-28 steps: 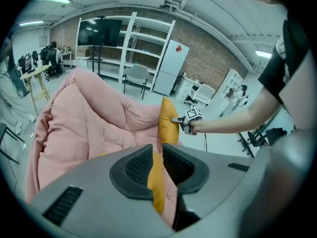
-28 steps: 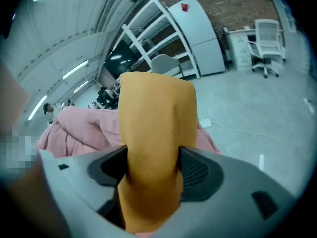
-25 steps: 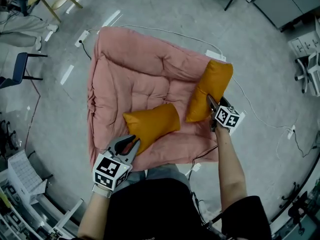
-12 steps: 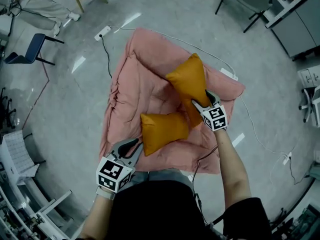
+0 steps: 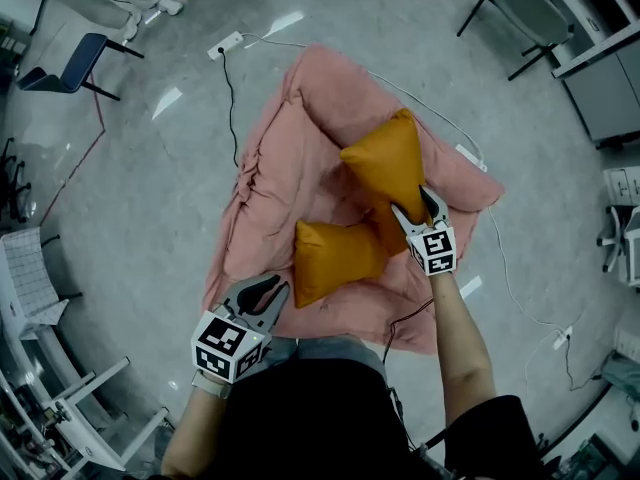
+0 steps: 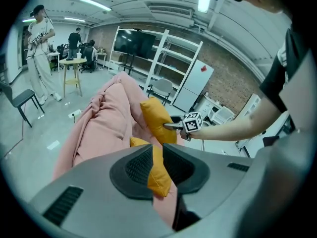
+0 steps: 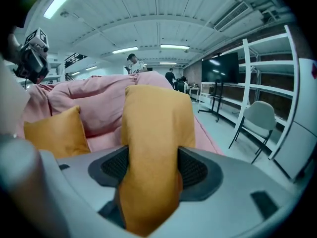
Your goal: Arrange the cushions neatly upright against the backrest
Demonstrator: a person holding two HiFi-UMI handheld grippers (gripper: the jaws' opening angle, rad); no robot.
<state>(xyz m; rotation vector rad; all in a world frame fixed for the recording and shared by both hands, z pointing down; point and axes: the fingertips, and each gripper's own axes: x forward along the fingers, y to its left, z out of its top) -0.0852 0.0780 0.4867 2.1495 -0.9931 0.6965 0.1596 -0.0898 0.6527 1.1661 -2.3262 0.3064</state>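
A pink padded floor sofa [image 5: 285,158] lies spread on the grey floor. My right gripper [image 5: 415,208] is shut on the lower end of an orange cushion [image 5: 385,168], holding it up on end over the sofa's right half; its pads press both sides of that cushion [image 7: 156,118]. A second orange cushion [image 5: 335,258] lies flat near the sofa's front edge, touching the held one. My left gripper [image 5: 275,286] hangs just in front of this cushion's near corner, jaws a little apart, with the cushion [image 6: 161,182] showing through the gap and nothing gripped.
A power strip [image 5: 225,45] and its cable lie on the floor behind the sofa. A blue chair [image 5: 70,63] stands at far left, a grey chair [image 5: 520,18] at far right. A white rack [image 5: 30,268] is at the left. People stand in the background [image 6: 39,58].
My right gripper has carried its cushion from the sofa's right edge in towards the middle, up against the lying cushion. The left gripper has barely moved.
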